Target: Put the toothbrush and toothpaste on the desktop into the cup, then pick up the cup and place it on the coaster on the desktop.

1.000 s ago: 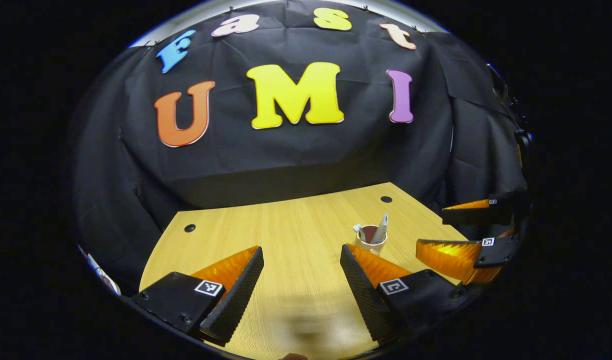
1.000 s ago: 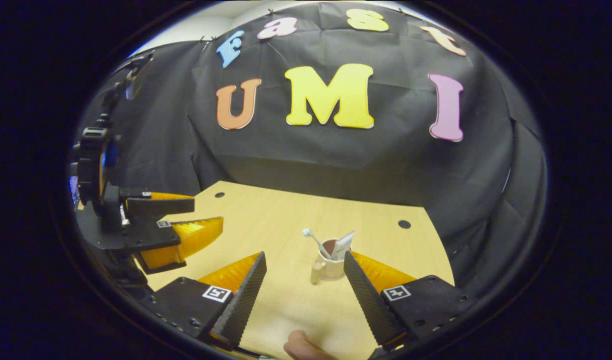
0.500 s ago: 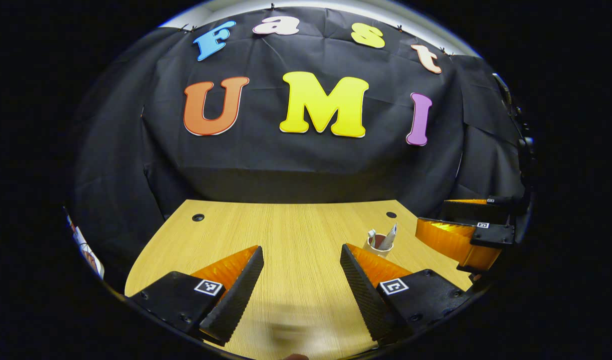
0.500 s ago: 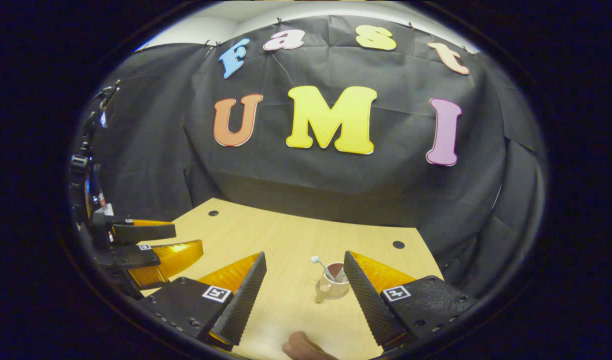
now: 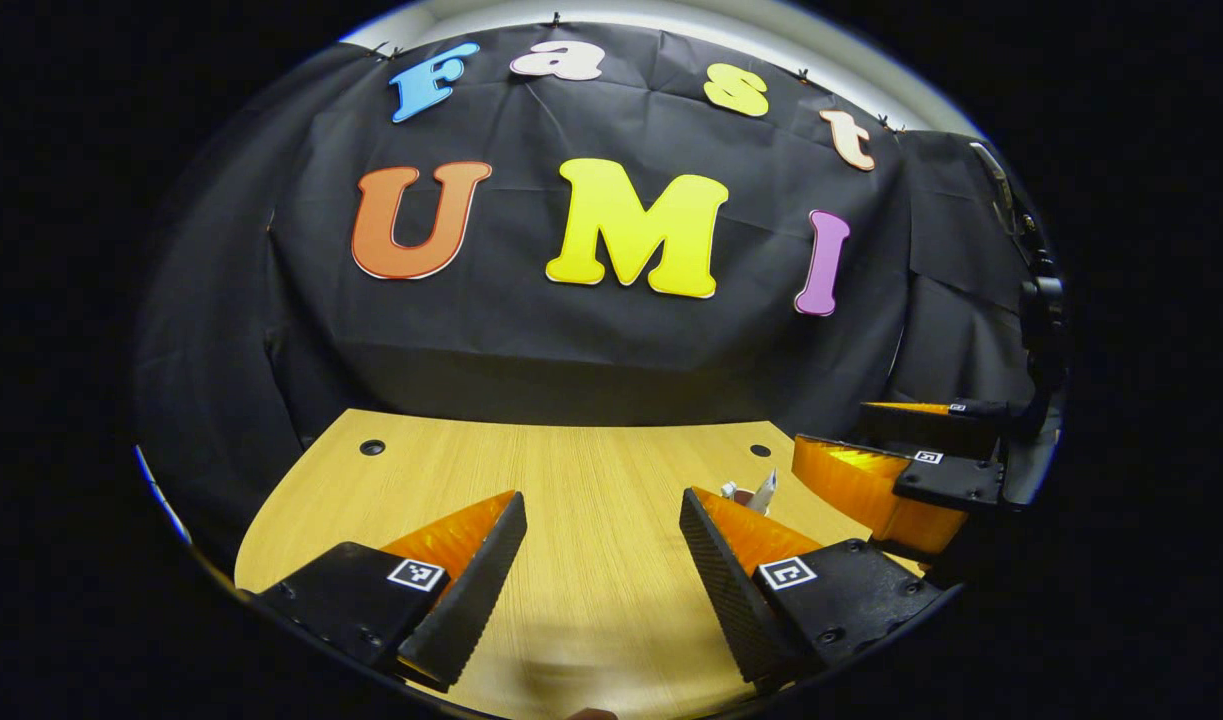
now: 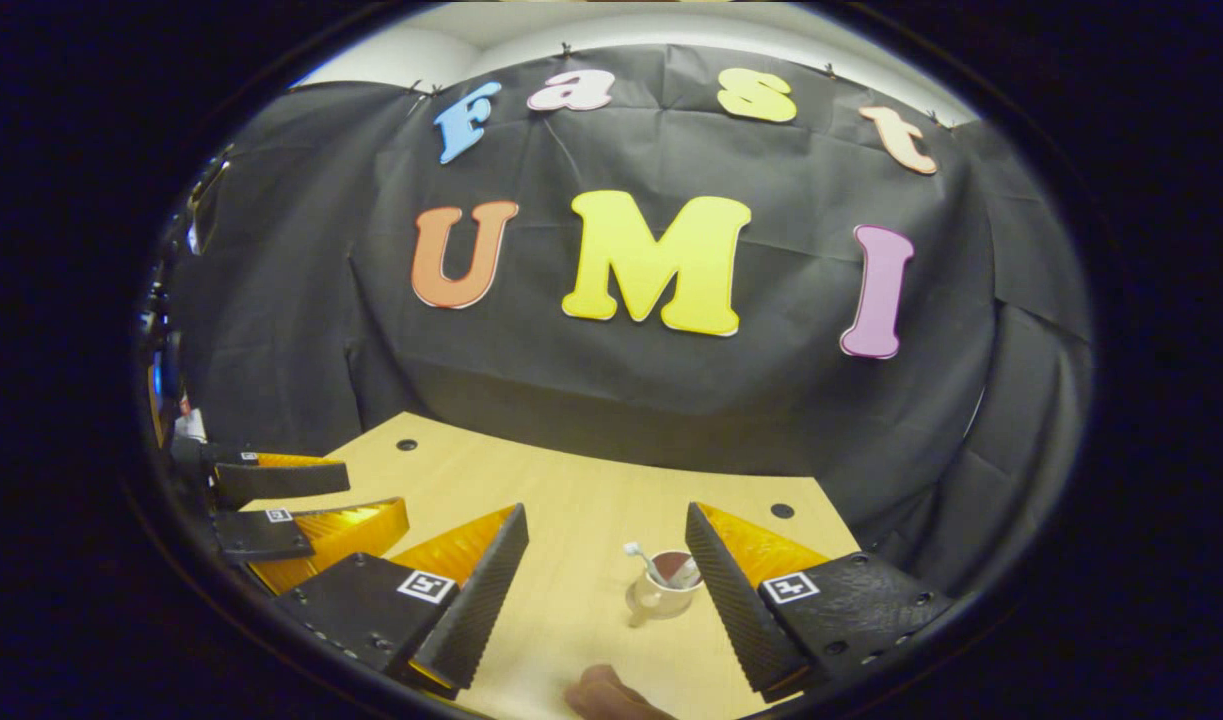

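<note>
A beige cup [image 6: 661,597] stands on the wooden table [image 6: 571,500] with a white toothbrush [image 6: 639,556] and a toothpaste tube [image 6: 686,572] sticking out of it. My right gripper [image 6: 607,512] is open above the table, and the cup appears low between its fingers, farther off. My left gripper [image 5: 601,497] is open too, with nothing between its fingers. In the left gripper view its right finger hides the cup, leaving the toothbrush head [image 5: 731,490] and the tube tip [image 5: 767,488] in sight. The right gripper [image 5: 833,428] hangs at the right, and the left gripper [image 6: 376,490] at the left.
The table [image 5: 591,470] has a round cable hole near each back corner [image 5: 372,447] [image 5: 760,450]. Black cloth walls close the booth behind and on both sides. A fingertip of a hand [image 6: 601,695] shows at the bottom edge of the right gripper view.
Both grippers have drawn back and tilted up; the cup sits lower and smaller in both views. In the left gripper view it has slid behind the right finger. Both stay open.
</note>
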A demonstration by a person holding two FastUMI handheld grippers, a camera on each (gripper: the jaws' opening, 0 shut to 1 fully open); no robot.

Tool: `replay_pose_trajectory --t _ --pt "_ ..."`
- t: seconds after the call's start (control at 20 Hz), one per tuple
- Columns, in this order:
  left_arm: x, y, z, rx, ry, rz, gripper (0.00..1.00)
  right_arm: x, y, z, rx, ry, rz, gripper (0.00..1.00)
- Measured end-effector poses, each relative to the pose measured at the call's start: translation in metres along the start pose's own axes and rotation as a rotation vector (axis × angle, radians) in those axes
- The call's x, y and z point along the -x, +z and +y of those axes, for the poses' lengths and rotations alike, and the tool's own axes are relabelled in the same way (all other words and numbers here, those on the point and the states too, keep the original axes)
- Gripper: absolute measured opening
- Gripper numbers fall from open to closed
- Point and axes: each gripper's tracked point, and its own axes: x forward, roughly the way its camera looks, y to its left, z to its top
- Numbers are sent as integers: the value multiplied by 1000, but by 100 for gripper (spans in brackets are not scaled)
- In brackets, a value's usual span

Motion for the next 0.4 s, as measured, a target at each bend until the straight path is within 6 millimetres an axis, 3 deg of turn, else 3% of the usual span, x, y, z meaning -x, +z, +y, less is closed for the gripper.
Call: replay_pose_trajectory --t 0.4 --pt "-4 1 13 -6 20 -4 98 -6 1 4 25 1 8 98"
